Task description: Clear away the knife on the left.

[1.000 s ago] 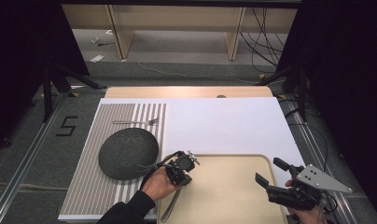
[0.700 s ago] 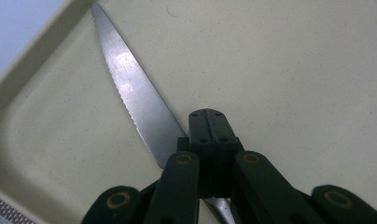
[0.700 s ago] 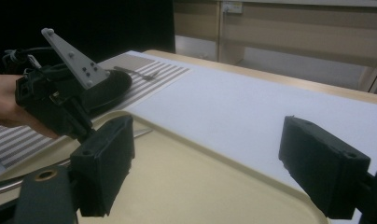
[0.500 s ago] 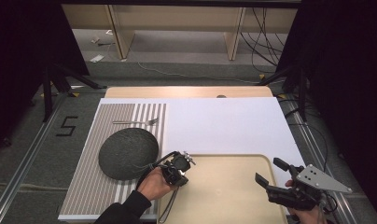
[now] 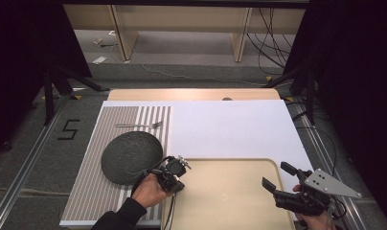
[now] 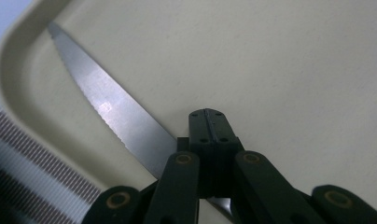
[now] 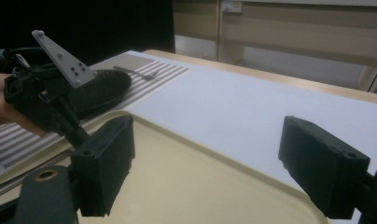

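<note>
A serrated table knife (image 6: 112, 122) lies low over the beige tray (image 5: 225, 162), its tip near the tray's rounded corner. My left gripper (image 6: 209, 116) is shut on the knife, and the blade runs out from under its closed jaws. In the high view the left gripper (image 5: 175, 184) points down at the tray's left edge, next to a dark round plate (image 5: 129, 155). My right gripper (image 5: 277, 175) hovers open over the tray's right side with nothing between its jaws; the right gripper view looks across the tray (image 7: 186, 186) toward the left gripper (image 7: 42, 102).
The plate rests on a striped placemat (image 5: 91, 191), with a fork (image 5: 139, 125) lying beyond it. A white board (image 5: 230, 129) covers the table past the tray. Cables and wooden furniture legs stand on the floor behind the table.
My left hand has shifted a little to the left with the knife, toward the tray's left rim. The right gripper has stayed where it was.
</note>
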Tool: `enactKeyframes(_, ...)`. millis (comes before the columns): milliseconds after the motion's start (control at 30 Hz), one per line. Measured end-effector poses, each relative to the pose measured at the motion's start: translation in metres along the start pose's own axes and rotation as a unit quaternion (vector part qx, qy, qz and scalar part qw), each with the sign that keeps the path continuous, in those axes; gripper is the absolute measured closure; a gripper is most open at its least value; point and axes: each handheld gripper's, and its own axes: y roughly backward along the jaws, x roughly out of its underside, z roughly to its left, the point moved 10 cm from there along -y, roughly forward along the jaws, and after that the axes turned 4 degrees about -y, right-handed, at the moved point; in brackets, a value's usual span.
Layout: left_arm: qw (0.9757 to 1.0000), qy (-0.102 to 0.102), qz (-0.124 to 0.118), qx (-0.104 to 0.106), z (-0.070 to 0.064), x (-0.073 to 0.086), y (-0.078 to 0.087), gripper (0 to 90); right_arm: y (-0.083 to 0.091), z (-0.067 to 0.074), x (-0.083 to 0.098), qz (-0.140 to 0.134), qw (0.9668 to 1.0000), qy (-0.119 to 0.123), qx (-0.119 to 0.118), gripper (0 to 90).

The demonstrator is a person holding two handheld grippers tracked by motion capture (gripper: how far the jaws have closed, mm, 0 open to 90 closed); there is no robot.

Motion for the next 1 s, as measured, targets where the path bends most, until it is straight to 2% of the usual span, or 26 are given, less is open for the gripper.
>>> enactKeyframes(100, 0.9999, 0.002, -0.012, 0.006, 0.002, 0.003, 0.001, 89.9, 0.000, 0.000, 0.000, 0.000, 1.0000, -0.001, -0.001, 19.3)
enactKeyframes(233, 0.9998, 0.004, -0.015, 0.011, 0.002, 0.003, 0.001, 87.5, 0.000, 0.000, 0.000, -0.001, 1.0000, 0.000, -0.001, 19.3)
enactKeyframes(367, 0.9995, 0.002, -0.027, 0.018, 0.000, 0.000, 0.003, 74.1, 0.000, 0.000, 0.000, -0.001, 1.0000, 0.000, -0.001, 19.3)
enactKeyframes(433, 0.9989, 0.014, -0.039, 0.020, 0.000, -0.002, 0.005, 65.0, 0.000, 0.000, 0.000, 0.000, 1.0000, 0.000, -0.001, 19.3)
enactKeyframes(533, 0.9972, 0.020, -0.064, 0.031, 0.000, -0.007, 0.010, 53.6, 0.000, 0.000, 0.000, -0.001, 1.0000, 0.000, -0.001, 19.3)
enactKeyframes(667, 0.9941, 0.017, -0.101, 0.036, -0.002, -0.013, 0.019, 39.4, 0.000, 0.000, 0.000, 0.001, 1.0000, 0.001, -0.001, 19.3)
enactKeyframes(733, 0.9919, 0.016, -0.118, 0.043, -0.004, -0.016, 0.023, 35.3, 0.000, 0.000, 0.000, 0.000, 1.0000, 0.000, -0.002, 19.3)
enactKeyframes(900, 0.9850, 0.005, -0.165, 0.050, -0.010, -0.023, 0.034, 27.8, 0.000, 0.001, -0.001, -0.001, 1.0000, -0.001, -0.002, 19.3)
enactKeyframes(1000, 0.9788, 0.004, -0.197, 0.055, -0.012, -0.027, 0.041, 24.1, 0.001, 0.000, -0.001, -0.001, 1.0000, 0.000, -0.002, 19.3)
